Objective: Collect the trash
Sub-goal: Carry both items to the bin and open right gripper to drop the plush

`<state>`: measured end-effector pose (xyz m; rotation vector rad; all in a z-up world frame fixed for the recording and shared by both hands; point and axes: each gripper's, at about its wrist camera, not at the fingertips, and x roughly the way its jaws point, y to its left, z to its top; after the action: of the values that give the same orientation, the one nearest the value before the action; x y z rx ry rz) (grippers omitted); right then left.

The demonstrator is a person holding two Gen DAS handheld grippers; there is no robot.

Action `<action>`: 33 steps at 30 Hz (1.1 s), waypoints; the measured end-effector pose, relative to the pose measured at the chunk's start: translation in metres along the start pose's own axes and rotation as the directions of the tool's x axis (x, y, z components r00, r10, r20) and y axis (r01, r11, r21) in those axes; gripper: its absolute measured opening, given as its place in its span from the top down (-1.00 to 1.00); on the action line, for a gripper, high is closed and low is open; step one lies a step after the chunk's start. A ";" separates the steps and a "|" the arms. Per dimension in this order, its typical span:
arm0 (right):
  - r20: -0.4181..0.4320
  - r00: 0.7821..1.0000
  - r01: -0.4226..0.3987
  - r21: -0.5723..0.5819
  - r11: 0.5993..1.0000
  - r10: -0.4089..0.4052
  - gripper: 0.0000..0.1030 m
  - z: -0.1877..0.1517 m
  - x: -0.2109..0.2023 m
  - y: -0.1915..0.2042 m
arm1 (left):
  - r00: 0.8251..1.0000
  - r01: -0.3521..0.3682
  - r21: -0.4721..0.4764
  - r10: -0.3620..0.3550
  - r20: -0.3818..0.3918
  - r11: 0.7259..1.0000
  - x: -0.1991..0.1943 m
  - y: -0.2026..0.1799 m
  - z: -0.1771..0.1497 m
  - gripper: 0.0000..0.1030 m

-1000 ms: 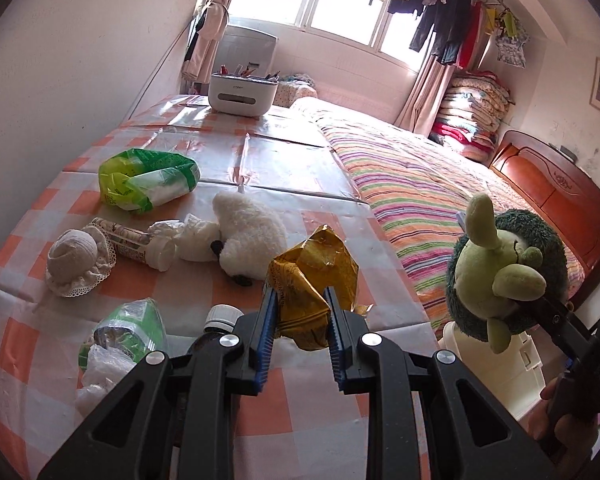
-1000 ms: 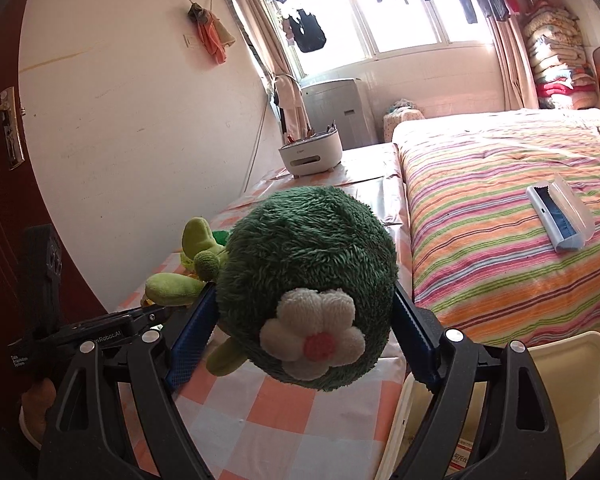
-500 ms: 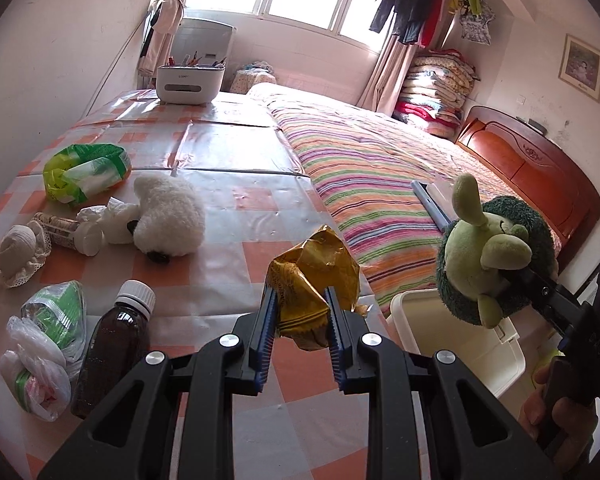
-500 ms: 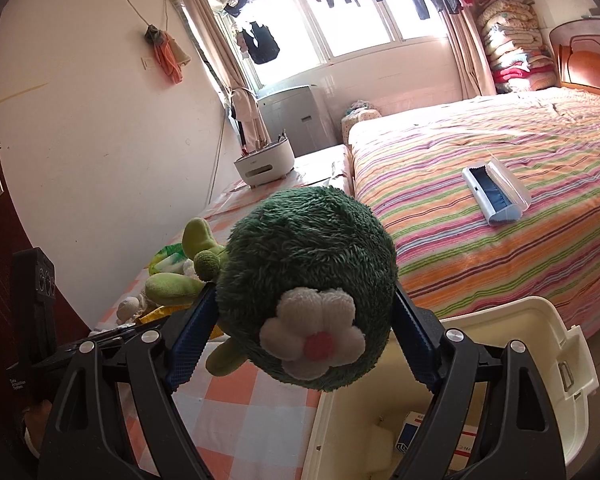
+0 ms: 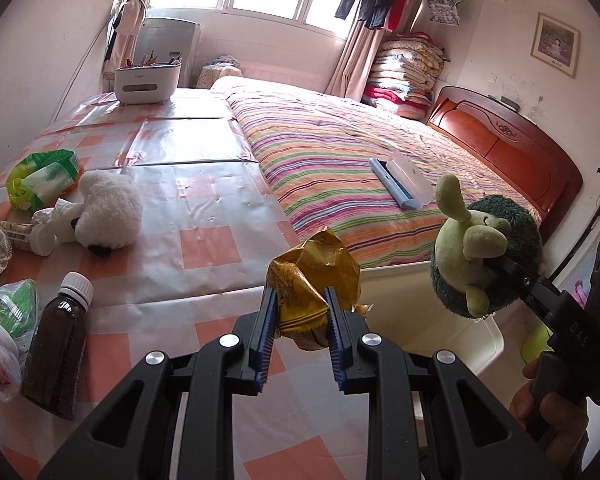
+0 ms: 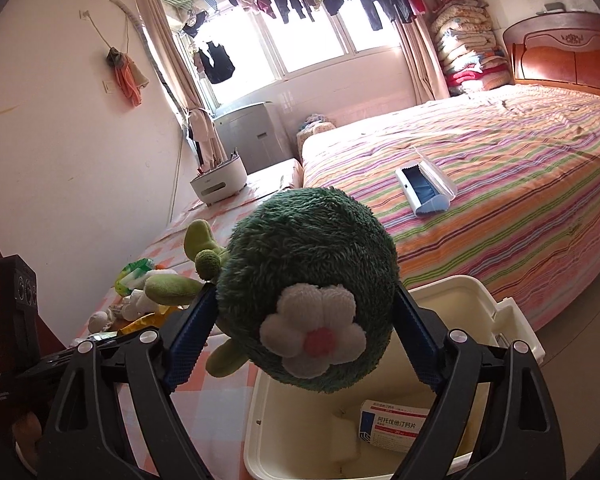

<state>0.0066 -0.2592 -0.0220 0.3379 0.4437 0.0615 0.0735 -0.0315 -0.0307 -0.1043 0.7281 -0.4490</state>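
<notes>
The left gripper [image 5: 300, 330] pinches a crumpled yellow wrapper [image 5: 314, 280] upright above the table's [image 5: 204, 200] near-right edge. Beside it, the right gripper's [image 6: 304, 316] jaws are opening around a green plush toy [image 6: 308, 256], flower toward the camera, over the white bin [image 6: 480, 292].

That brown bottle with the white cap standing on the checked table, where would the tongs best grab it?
Probably around the brown bottle's straight body below the white cap, coming in level from the open table side: it stands upright, and plastic bags crowd its other side.
</notes>
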 end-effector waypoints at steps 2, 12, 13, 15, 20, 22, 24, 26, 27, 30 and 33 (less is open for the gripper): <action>0.015 1.000 0.018 0.005 1.000 -0.018 -0.65 0.000 -0.003 -0.003 | 1.000 0.009 0.014 -0.009 -0.001 1.000 0.001 -0.007 0.000 0.55; 0.107 0.992 0.063 0.074 0.995 -0.071 -0.78 0.007 -0.019 -0.020 | 0.998 0.054 0.062 -0.052 -0.027 0.997 0.011 -0.035 -0.002 0.55; 0.104 0.992 0.061 0.077 0.995 -0.069 -0.80 0.007 -0.018 -0.022 | 0.998 0.059 0.068 -0.057 -0.030 0.996 0.012 -0.038 -0.002 0.55; 0.101 0.993 0.055 0.076 0.996 -0.063 -0.80 0.007 -0.017 -0.022 | 0.997 0.071 0.080 -0.068 -0.037 0.994 0.014 -0.044 -0.002 0.55; 0.161 0.983 0.069 0.094 0.993 -0.083 -0.80 0.008 -0.029 -0.026 | 0.995 0.094 0.110 -0.089 -0.049 0.989 0.018 -0.059 -0.003 0.54; 0.193 0.976 0.075 0.115 0.991 -0.096 -0.81 0.010 -0.036 -0.031 | 0.994 0.103 0.118 -0.096 -0.057 0.988 0.020 -0.064 -0.003 0.54; 0.214 0.971 0.076 0.139 0.987 -0.105 -0.86 0.011 -0.040 -0.036 | 0.993 0.110 0.129 -0.102 -0.066 0.985 0.023 -0.069 -0.004 0.54; 0.220 0.969 0.076 0.154 0.985 -0.109 -0.87 0.011 -0.042 -0.040 | 0.992 0.113 0.139 -0.104 -0.069 0.984 0.025 -0.076 -0.004 0.54; 0.217 0.970 0.078 0.158 0.984 -0.111 -0.87 0.011 -0.042 -0.042 | 0.992 0.116 0.146 -0.106 -0.073 0.982 0.027 -0.078 -0.005 0.54; 0.212 0.971 0.075 0.166 0.983 -0.109 -0.87 0.010 -0.042 -0.045 | 0.990 0.122 0.161 -0.109 -0.084 0.979 0.030 -0.085 -0.006 0.54; 0.218 0.970 0.075 0.167 0.983 -0.111 -0.87 0.011 -0.042 -0.046 | 0.989 0.128 0.164 -0.114 -0.091 0.978 0.033 -0.088 -0.005 0.53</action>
<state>-0.0274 -0.3112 -0.0108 0.4734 0.2380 -0.1041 0.0601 -0.1247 -0.0338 0.0302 0.7624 -0.6329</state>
